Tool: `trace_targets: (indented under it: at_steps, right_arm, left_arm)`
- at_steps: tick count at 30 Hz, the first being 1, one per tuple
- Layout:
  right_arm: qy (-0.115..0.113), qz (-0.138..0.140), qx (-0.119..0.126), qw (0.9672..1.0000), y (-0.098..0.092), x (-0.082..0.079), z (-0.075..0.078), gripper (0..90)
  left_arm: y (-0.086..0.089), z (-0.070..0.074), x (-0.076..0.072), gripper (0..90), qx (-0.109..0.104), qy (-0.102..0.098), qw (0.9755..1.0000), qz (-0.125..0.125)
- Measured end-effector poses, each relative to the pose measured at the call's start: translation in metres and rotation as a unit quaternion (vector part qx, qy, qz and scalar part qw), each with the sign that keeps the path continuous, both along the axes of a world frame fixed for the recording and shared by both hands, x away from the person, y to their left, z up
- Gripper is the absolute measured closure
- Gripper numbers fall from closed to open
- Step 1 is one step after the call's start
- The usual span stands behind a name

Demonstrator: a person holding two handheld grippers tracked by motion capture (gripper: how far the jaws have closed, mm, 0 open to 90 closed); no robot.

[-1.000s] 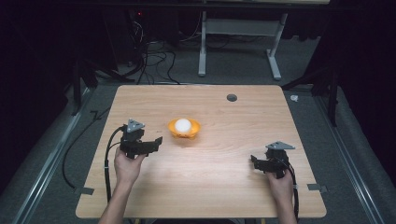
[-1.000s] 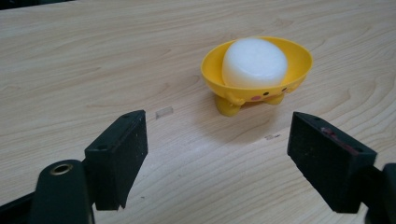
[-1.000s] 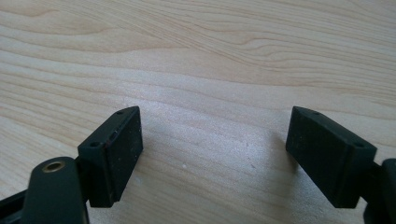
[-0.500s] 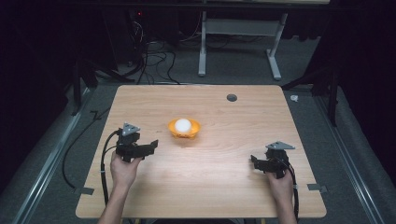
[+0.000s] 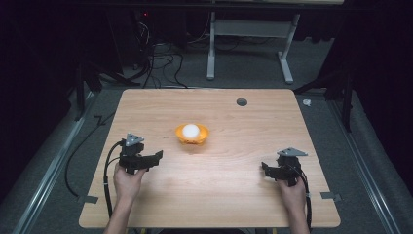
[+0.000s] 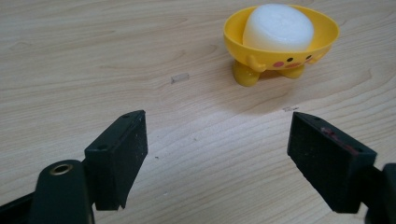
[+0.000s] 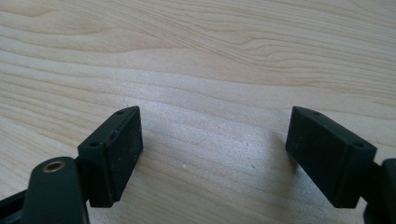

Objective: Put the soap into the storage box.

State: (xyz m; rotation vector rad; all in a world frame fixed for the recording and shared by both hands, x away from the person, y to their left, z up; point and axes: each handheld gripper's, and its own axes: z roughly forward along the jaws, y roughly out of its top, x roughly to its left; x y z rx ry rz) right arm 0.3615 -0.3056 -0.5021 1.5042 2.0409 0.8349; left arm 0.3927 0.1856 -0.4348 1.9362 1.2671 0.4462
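The left gripper is held above the wooden worktop with its jaws spread wide apart and nothing between them. In the left gripper view, bare wood grain is seen in the gap between the two black jaws, and a yellow bowl is seen ahead of them, beyond the tips and somewhat toward the right-hand jaw, clearly apart from both. The bowl is shaped like a little creature, with two stubby feet, pink cheeks and dark dots on its front, and it stands upright on the worktop. A white rounded piece is seated inside the bowl, rising above its rim.

The right gripper is held well apart from the bowl, near the other side of the worktop. Its jaws are likewise spread wide, and in the right gripper view nothing but bare wood is seen between and ahead of them. Each gripper is grasped from behind by a hand, and a cable trails back from each.
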Motion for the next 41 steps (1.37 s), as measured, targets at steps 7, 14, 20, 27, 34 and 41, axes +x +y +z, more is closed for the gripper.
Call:
trace_targets:
  at_steps: [7,14,20,27,34,41]
  right_arm:
    - [0.000,0.000,0.000,1.0000,0.000,0.000,0.000,19.7]
    - [-0.001,0.000,0.001,1.0000,0.000,0.000,0.000,19.6]
    - [-0.001,0.000,0.000,1.0000,0.000,0.000,0.000,19.6]
    - [-0.001,0.000,0.000,1.0000,0.000,0.000,0.000,19.6]
    - [-0.001,0.000,0.000,1.0000,0.000,0.000,0.000,19.6]
    - [0.000,0.000,0.000,1.0000,0.000,0.000,0.000,19.7]
  left_arm:
    - [0.000,-0.009,-0.001,20.6,0.003,0.013,0.9999,0.000]
    - [0.000,-0.018,-0.004,20.6,0.000,0.022,0.9998,0.003]
    - [-0.002,-0.029,-0.006,20.8,0.003,0.033,0.9994,0.003]
    - [-0.005,-0.048,-0.008,20.7,0.018,0.048,0.9987,0.006]
    - [-0.013,-0.067,-0.011,20.2,0.062,0.027,0.9976,0.015]
    - [-0.013,-0.073,-0.016,19.1,0.054,-0.002,0.9982,0.025]
